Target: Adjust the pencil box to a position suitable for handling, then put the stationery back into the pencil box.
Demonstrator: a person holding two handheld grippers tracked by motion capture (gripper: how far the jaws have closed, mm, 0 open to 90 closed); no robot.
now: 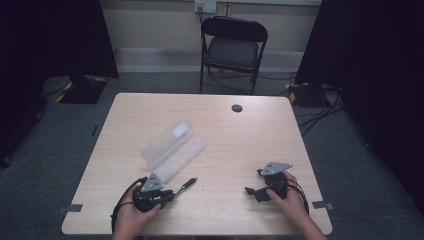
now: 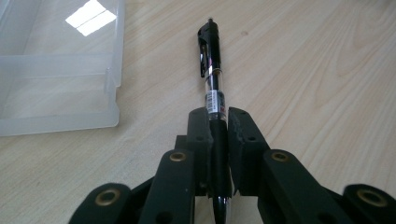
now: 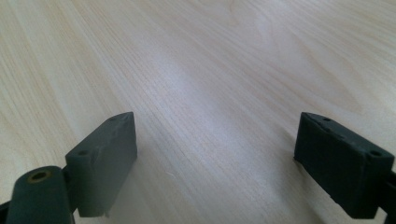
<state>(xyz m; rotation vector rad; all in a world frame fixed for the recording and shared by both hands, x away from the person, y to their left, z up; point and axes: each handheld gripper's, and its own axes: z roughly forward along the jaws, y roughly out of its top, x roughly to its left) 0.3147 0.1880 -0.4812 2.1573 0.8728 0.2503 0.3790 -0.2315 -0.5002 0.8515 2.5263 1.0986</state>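
Both forearms come in from the near edge of the counter (image 1: 240, 135), each hand low over the wood. The left hand (image 1: 129, 216) wraps the left hand-held gripper (image 1: 170, 194) near the front left corner, angled toward the right and slightly away from the person. Its jaws are clamped on a black pen (image 2: 214, 95), gripped along the lower barrel. The pen's clip end projects past the jaws just above the wood, while its tip end is cut off at the bottom of the left gripper view.

The right hand (image 1: 286, 196) holds the right hand-held gripper (image 1: 250, 191) toward the front right, pointing left, its jaws spread wide apart with bare wood grain between them in the right gripper view.

A clear plastic case (image 1: 172, 149) lies open just beyond the left hand-held gripper. From above the pen is a thin dark sliver; the left gripper view shows its clear midsection and a printed label, too small to read. Whether the pen touches the counter is hard to judge.

A black folding chair (image 1: 233, 47) stands beyond the far edge.
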